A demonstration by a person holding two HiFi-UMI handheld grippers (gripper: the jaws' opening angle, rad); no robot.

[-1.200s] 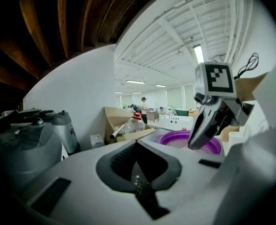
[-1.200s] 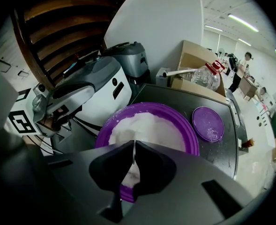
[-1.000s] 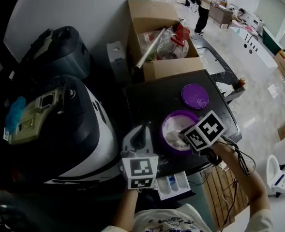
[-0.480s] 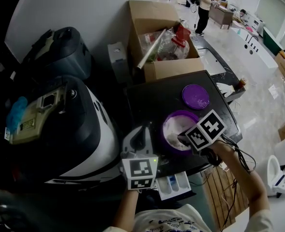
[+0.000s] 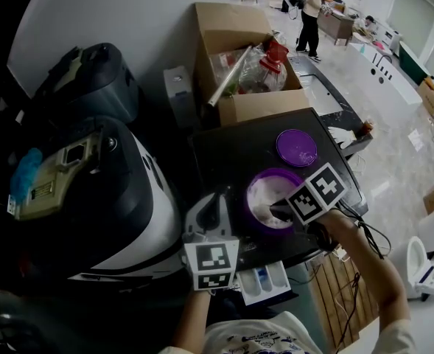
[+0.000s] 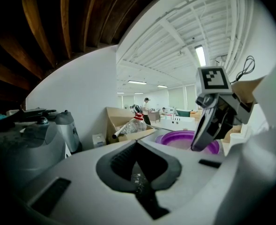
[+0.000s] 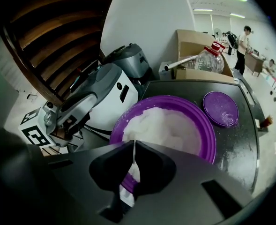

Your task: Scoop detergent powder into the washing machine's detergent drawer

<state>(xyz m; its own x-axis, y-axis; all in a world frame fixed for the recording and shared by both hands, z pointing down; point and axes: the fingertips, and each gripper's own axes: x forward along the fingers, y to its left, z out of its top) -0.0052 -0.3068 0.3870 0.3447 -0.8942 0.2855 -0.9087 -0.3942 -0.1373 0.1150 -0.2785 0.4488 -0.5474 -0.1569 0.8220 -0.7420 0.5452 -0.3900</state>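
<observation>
Head view: right gripper (image 5: 277, 211), jaws pinching a thin white scoop handle (image 7: 135, 170), hangs over the powder (image 5: 264, 192) in the purple bowl (image 5: 253, 223) by the table's front edge (image 5: 305, 251). Left gripper (image 5: 215, 214) is closed and empty, just beside the bowl. Drawer (image 5: 264, 283) sits below. Right gripper tilted slightly since 0.5 s ago.

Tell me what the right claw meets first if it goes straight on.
Probably the white powder in the purple bowl; the right claw, shut on a thin white scoop, points into it.

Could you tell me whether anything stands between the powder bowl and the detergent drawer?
Nothing visible does. The purple bowl sits near the black table's front edge, with the open drawer just below that edge. The left gripper hangs left of the drawer, off that line; the right gripper holds a thin white scoop over the bowl.
</observation>
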